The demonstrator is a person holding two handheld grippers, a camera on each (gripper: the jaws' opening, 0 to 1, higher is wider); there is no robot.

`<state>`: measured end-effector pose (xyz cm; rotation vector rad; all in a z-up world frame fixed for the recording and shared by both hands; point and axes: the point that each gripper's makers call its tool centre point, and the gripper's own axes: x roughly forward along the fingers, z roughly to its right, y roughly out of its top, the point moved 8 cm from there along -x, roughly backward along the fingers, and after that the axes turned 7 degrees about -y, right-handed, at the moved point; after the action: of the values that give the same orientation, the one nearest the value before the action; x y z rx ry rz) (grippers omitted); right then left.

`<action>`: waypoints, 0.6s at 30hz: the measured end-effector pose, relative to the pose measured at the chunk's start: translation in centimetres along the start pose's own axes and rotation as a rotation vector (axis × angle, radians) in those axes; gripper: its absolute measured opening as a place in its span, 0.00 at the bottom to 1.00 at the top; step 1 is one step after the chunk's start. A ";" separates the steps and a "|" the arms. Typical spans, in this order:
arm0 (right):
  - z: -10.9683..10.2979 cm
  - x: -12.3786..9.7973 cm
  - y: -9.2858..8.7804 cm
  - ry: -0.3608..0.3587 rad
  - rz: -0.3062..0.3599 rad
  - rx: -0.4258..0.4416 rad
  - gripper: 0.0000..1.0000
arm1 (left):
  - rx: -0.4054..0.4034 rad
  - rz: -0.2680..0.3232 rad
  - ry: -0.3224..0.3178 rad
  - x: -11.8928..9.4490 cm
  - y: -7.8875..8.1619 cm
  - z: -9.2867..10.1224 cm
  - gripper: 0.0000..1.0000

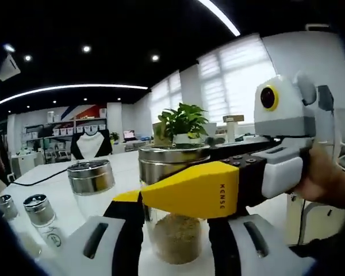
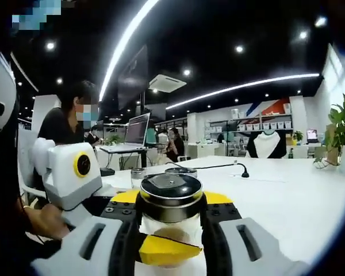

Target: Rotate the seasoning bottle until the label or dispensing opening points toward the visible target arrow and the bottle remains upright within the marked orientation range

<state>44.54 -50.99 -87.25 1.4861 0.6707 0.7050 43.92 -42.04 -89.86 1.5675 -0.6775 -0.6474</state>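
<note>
The seasoning bottle (image 1: 175, 236) is a clear glass jar with a silver metal lid, holding tan granules and standing upright on the white table (image 1: 52, 172). My left gripper (image 1: 175, 221) is shut on its lower body, one jaw on each side. From the right, my right gripper (image 1: 187, 192) reaches in, its yellow jaw lying across the glass just under the lid. In the right gripper view the bottle (image 2: 171, 198) sits between the jaws of my right gripper (image 2: 171, 233), which is shut on it. There the left gripper (image 2: 161, 249) comes in from the left.
A second metal-lidded jar (image 1: 92, 175) and two small shakers (image 1: 39, 210) stand left of the bottle. A potted plant (image 1: 184, 121) is behind it. A black cable (image 2: 218, 167) crosses the table, and a person (image 2: 69, 121) sits at a laptop (image 2: 137, 129).
</note>
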 end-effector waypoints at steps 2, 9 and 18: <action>0.2 -0.1 0.2 0.021 0.009 0.019 0.37 | 0.010 0.017 -0.028 0.0 0.2 0.0 0.44; 0.4 -0.4 1.0 0.142 0.051 0.016 0.37 | -0.047 0.036 -0.157 -0.2 0.6 -0.5 0.45; -0.1 -0.6 2.3 0.235 0.079 0.048 0.37 | -0.082 0.068 -0.348 -0.7 0.7 -1.4 0.52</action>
<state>44.07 -51.42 -84.95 1.4933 0.8158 0.9399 44.42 -40.61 -89.06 1.3626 -0.9457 -0.8967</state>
